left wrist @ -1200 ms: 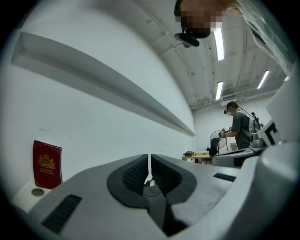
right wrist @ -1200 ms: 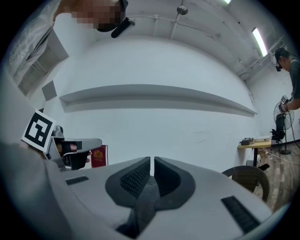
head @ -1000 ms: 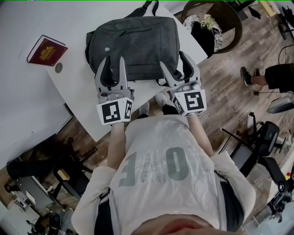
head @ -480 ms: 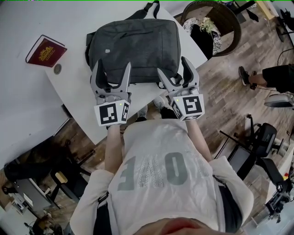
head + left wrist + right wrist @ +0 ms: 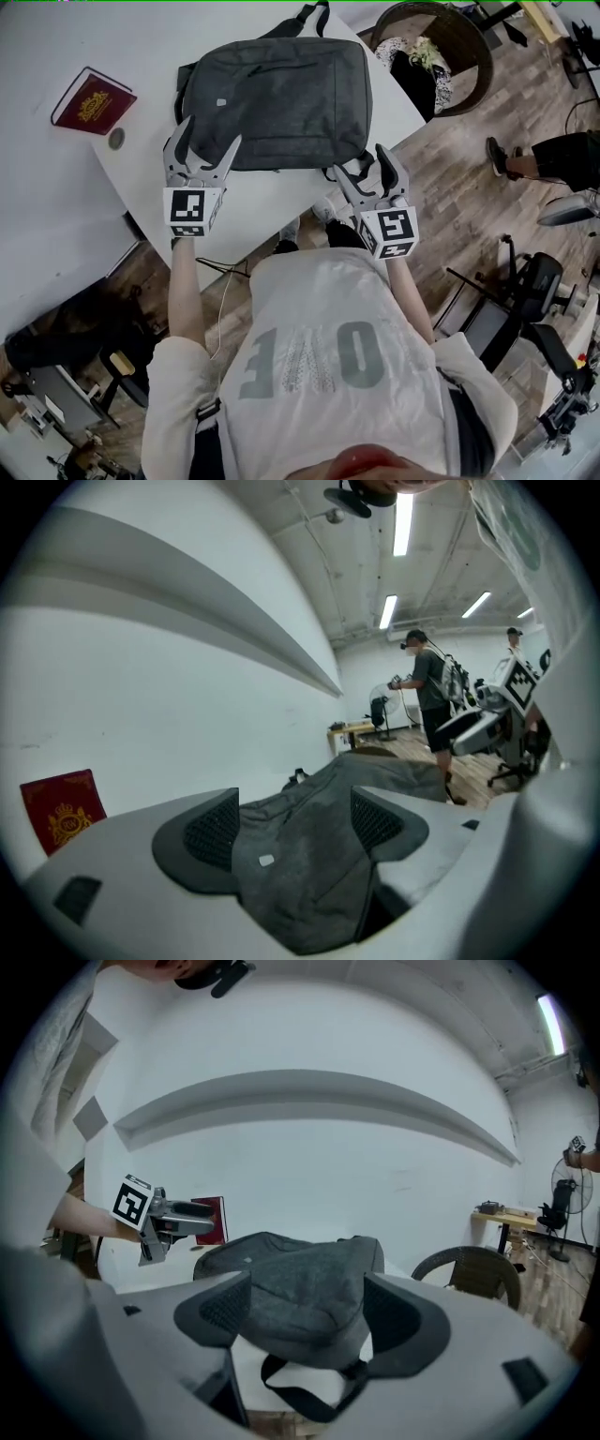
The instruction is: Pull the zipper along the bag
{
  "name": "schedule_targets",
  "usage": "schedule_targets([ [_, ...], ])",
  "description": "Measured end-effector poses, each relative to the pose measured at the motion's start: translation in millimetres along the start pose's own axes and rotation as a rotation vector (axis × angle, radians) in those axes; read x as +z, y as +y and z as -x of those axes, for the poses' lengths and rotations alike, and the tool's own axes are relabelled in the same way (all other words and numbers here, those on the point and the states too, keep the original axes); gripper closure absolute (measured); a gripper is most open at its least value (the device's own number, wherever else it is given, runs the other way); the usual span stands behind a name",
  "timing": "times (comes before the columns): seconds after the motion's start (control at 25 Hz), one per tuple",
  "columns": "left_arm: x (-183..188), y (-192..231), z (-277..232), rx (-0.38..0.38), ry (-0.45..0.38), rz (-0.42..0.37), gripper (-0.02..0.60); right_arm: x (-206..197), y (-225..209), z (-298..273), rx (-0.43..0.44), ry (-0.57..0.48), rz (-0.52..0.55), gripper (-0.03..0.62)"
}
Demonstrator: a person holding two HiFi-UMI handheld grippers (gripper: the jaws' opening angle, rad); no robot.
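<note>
Head view: the bag [image 5: 272, 89] is seen laid flat on the white worktop [image 5: 234, 202], toward its far right part, with a red book [image 5: 94, 101] well apart at the far left. The left hand-held gripper [image 5: 208, 136] is held at the bag's near left corner. The right hand-held gripper [image 5: 364, 161] is held just off its near right corner, above the worktop's edge. The jaws of both have just been opened wide, and in each gripper view the bag is only framed beyond the spread pads; nothing is pressed or held. No zipper pull can be made out, so whether the zipper has been run cannot be told. By judgement, no pull is under way, and if the zipper is still undone, the pull remains to be gripped and drawn along.
</note>
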State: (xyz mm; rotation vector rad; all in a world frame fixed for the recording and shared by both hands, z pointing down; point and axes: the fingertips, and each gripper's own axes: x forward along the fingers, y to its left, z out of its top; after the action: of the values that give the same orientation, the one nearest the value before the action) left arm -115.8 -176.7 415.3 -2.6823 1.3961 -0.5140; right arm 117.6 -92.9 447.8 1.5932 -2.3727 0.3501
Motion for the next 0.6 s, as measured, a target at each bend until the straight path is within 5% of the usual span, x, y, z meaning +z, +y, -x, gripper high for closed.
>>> schedule_targets([
  [0.32,-105.8,-12.2,13.1,-0.307,0.361,-0.370,0.235,-39.0,-0.3,-7.1,-0.012,0.121,0.018,0.235],
  [0.6,-130.4,-14.8,10.7,-0.466,0.453,-0.425,0.235,-53.4,6.7,-20.0,-0.017,0.177,0.086,0.235],
])
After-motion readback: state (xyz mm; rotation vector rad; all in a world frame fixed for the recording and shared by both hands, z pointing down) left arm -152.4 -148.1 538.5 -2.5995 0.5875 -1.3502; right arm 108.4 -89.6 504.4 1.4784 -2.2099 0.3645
